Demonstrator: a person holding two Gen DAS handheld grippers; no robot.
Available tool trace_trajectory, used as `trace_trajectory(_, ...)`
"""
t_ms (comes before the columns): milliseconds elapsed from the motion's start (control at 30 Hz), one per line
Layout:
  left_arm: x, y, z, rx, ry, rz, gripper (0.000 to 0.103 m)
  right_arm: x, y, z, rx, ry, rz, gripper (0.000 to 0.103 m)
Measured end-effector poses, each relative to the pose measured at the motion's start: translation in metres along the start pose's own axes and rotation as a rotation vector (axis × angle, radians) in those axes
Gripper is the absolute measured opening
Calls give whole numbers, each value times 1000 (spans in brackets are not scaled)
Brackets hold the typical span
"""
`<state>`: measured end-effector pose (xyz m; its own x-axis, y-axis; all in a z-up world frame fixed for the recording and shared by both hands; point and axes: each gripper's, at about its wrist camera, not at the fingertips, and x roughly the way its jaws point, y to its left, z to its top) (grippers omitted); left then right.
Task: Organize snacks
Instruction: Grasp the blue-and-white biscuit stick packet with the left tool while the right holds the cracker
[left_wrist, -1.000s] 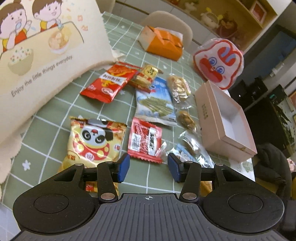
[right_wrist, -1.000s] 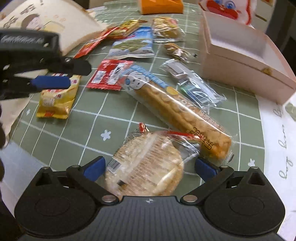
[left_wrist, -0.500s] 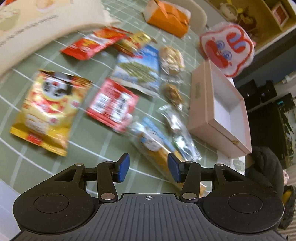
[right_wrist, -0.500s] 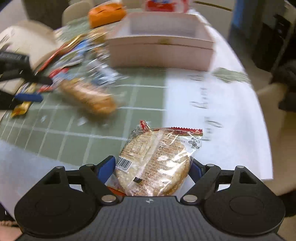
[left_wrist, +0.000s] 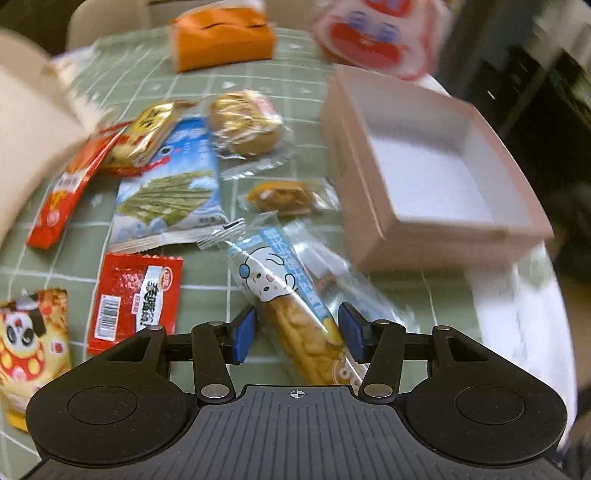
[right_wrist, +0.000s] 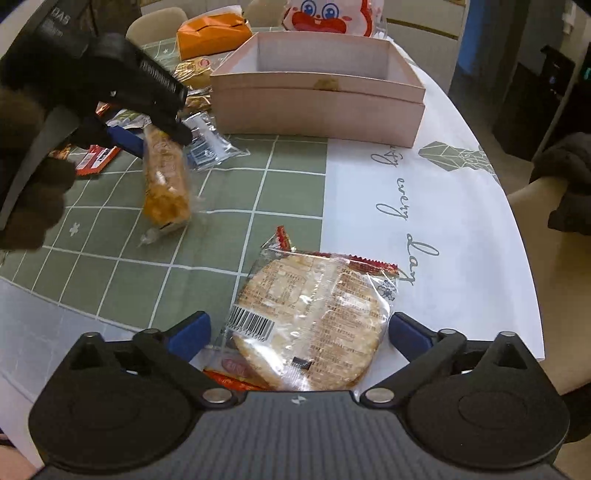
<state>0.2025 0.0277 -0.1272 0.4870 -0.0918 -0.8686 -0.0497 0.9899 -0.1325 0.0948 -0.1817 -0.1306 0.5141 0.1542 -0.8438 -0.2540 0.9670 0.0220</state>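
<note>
soft even light, fisheye-bent edges, left view motion-blurred.

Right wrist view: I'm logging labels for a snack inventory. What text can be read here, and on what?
"DAS" on the left gripper body, cut off; its jaws have just been opening, biscuit stick pack between them.
"every", then perhaps "day", sideways cursive on the tablecloth white border.
Rice cracker pack: barcode and fine print, too small to read.
</note>
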Motion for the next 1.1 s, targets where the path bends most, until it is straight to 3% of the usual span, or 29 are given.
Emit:
trace_trajectory(133, -14, 9, -22, 56, 15, -47, 55, 2, -2, -4, 1, -58, 1, 103)
trace_trajectory(300, -38, 22, -60, 141, 44, -45, 55, 0, -4, -7, 7, -73, 2, 103)
trace_trajectory(467, -50, 34, -76, 81, 62, -25, 53, 2, -4, -3, 46, -54, -22, 103)
trace_trajectory(633, -58, 24, -88, 53, 100, -80, 53, 6, -2, -1, 43, -59, -27, 103)
trace_trajectory(767, -72, 21, -98, 63, 91, -79, 52, 1, -6, -8, 36, -80, -20, 102)
trace_trajectory(933, -64, 24, -100, -1, 79, -80, 52, -3, -6, -13, 55, -91, -33, 100)
trace_trajectory(1100, -63, 21, -102, 6, 64, -86, 48, -4, -3, -9, 71, -86, -43, 99)
